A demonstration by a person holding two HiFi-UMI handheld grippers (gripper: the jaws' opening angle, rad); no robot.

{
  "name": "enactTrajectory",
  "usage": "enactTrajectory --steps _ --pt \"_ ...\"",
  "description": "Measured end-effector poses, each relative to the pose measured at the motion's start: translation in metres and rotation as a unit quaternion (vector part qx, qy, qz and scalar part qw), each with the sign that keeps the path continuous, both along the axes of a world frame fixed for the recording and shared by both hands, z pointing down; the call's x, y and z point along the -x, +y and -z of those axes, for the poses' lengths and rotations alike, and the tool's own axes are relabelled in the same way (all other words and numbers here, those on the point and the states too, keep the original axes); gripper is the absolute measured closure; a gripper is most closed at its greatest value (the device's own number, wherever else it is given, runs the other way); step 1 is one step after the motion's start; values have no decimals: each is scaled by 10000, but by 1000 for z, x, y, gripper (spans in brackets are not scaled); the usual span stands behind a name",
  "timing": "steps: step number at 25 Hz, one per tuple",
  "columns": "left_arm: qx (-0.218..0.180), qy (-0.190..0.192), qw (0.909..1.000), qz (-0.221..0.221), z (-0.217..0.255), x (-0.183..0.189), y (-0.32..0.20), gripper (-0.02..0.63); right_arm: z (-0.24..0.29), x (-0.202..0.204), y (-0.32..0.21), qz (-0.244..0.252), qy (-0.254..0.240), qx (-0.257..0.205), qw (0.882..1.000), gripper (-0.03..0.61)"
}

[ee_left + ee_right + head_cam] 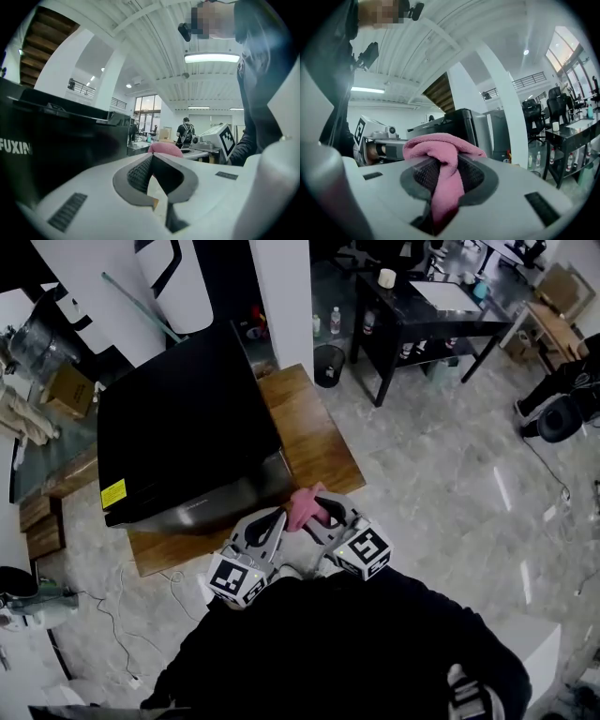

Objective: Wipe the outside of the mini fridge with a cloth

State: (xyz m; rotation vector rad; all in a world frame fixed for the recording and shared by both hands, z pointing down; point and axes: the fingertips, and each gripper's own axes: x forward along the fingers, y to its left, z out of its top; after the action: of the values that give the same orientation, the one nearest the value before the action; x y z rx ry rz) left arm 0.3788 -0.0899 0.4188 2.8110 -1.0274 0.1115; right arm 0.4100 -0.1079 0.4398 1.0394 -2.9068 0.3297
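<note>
The black mini fridge stands on a low wooden table; its dark front fills the left of the left gripper view. A pink cloth is bunched in my right gripper, just off the fridge's near right corner. In the right gripper view the cloth hangs down between the jaws of the right gripper, with the fridge behind it. My left gripper sits beside it, shut with nothing held; the cloth shows just past its tips.
A black desk with bottles under it stands far right. A dark waste bin sits beyond the table. A cardboard box lies at left. Cables trail on the marble floor. A person stands far off.
</note>
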Motion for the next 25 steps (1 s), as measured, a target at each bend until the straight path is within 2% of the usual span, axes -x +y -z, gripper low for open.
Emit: enactTrajectory --steps 6,10,14,16,19,25 --pt "-80 290 9995 -63 17 16 0 609 14 2 -5 -393 284 -69 9988 483" --pt "-147 353 9989 -266 24 15 1 609 21 -7 -16 -736 246 -30 9970 483" --pt "-106 481 9985 -251 28 5 2 609 25 -20 -33 -798 126 -30 9967 483" --pt "-151 450 9986 -223 28 -9 3 609 29 -30 -45 -719 25 -85 9974 483" --pt "-265 211 9994 -94 24 -32 -11 609 32 -41 -77 -448 -241 -91 9987 483" --pt "-184 313 9960 818 20 -63 -61 609 21 -34 -134 566 -763 198 9953 484"
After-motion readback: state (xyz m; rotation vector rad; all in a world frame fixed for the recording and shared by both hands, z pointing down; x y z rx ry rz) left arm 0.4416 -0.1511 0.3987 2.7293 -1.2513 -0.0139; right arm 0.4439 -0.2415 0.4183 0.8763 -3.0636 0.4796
